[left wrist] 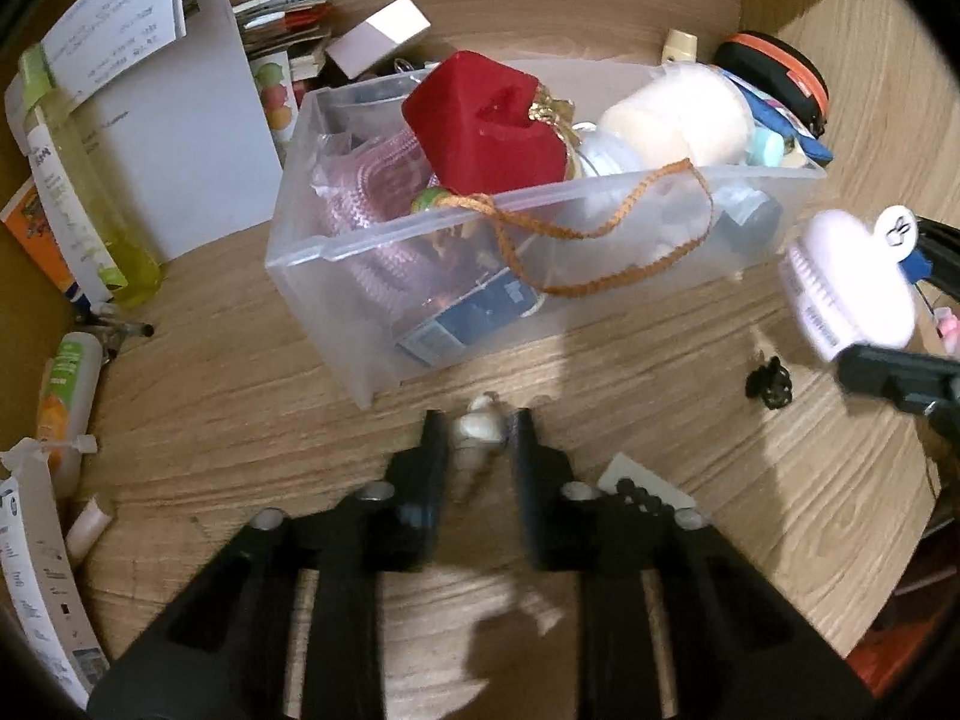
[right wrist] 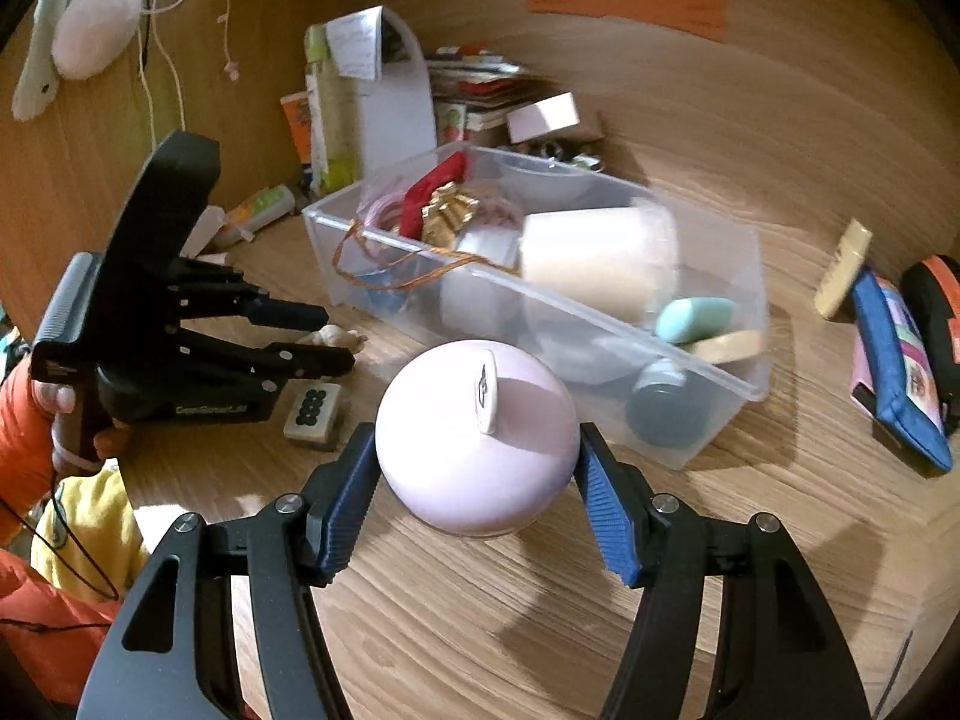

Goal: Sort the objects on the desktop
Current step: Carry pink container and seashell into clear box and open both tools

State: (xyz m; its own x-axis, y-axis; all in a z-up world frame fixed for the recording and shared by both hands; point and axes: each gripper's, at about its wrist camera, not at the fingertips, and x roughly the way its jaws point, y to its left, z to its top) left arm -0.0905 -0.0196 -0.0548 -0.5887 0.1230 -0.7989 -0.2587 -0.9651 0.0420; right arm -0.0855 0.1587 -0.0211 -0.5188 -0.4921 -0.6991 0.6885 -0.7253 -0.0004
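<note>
Brush sits clamped in the right hand-held gripper, bound for the bin; left hand-held gripper pinches a shell off the desk

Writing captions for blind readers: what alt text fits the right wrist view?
The right tongs grip a round lilac brush above a wooden desk. Behind it sits a clear bin of odds and ends; at left, the left tongs close around a seashell.

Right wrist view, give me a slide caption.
Right claw grips a lilac brush beside the clear bin on the desk.
</note>
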